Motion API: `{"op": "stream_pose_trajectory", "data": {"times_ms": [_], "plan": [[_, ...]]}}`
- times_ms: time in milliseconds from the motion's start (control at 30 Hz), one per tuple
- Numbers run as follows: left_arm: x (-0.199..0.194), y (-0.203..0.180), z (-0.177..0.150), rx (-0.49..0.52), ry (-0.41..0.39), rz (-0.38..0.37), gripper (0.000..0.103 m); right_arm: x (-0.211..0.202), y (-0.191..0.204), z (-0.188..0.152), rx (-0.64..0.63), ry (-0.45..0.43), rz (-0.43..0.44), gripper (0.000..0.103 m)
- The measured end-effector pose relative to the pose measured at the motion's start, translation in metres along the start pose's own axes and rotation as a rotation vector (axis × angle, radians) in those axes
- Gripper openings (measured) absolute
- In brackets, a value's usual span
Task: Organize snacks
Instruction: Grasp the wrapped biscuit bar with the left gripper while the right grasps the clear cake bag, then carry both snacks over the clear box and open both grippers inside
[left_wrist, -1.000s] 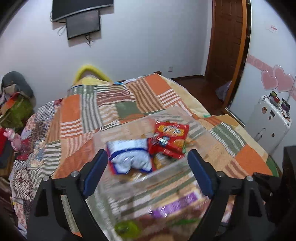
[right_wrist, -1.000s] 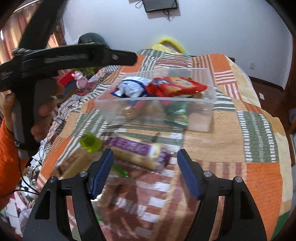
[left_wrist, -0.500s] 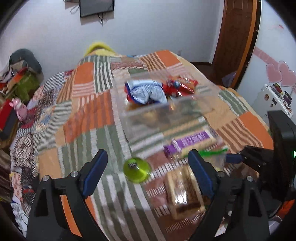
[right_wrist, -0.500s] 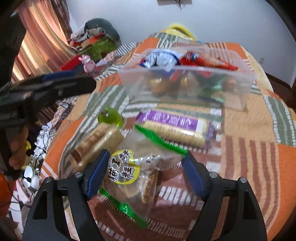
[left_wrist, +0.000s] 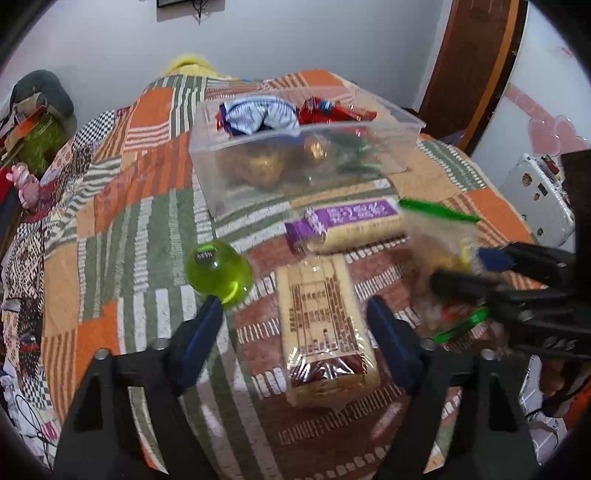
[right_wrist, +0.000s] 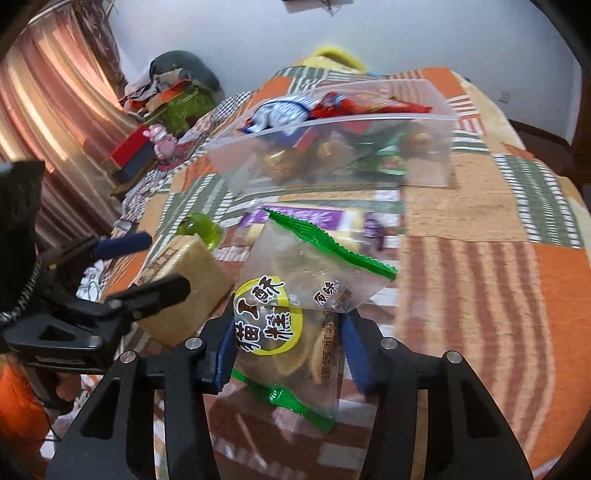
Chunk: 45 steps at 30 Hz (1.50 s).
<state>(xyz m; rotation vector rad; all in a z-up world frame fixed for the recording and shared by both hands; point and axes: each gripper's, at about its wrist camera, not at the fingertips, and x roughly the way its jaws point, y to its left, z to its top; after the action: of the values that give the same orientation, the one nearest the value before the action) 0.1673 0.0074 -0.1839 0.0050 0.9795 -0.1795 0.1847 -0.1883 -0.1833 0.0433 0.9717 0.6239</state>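
1. Bed cover: a patchwork quilt (left_wrist: 122, 206) of orange, green and striped woven squares carries all items.
2. Container: a clear rigid plastic bin (left_wrist: 295, 155), rectangular, sits toward the far end of the quilt, holding a crinkled blue-white bag (left_wrist: 258, 116) and a red foil pack (left_wrist: 332, 110).
3. Right gripper (right_wrist: 288, 343): blue pads pinch a clear film pouch (right_wrist: 295, 295) with green serrated seals and a yellow round label; its top is lifted clear of the quilt.
4. Left gripper (left_wrist: 295, 325): jaws wide, straddling a tan block-shaped biscuit pack (left_wrist: 325, 325) in clear wrap without closing on it.
5. Purple-banded biscuit pack (left_wrist: 347, 225) lies just before the bin.
6. Glossy translucent green jelly cup (left_wrist: 219, 271) rests beside the left pad.
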Motion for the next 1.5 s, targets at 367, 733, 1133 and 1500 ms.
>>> {"op": "stream_pose_trajectory", "data": {"times_ms": [367,733,1133,1500], "plan": [[-0.006,0.004,0.001,-0.05,-0.045,0.0,0.035,-0.019,-0.003,0.006,-0.016,-0.056,-0.023,0.046],[-0.05,0.019,0.05,-0.053,-0.203,0.004,0.035,-0.024,-0.001,0.041,-0.062,-0.129,-0.038,0.046],[-0.034,0.036,0.125,-0.052,-0.289,0.045,0.035,-0.017,-0.01,0.101,-0.087,-0.238,-0.078,0.046],[0.026,0.065,0.161,-0.088,-0.247,0.123,0.035,0.031,-0.012,0.145,-0.119,-0.221,-0.088,0.046]]}}
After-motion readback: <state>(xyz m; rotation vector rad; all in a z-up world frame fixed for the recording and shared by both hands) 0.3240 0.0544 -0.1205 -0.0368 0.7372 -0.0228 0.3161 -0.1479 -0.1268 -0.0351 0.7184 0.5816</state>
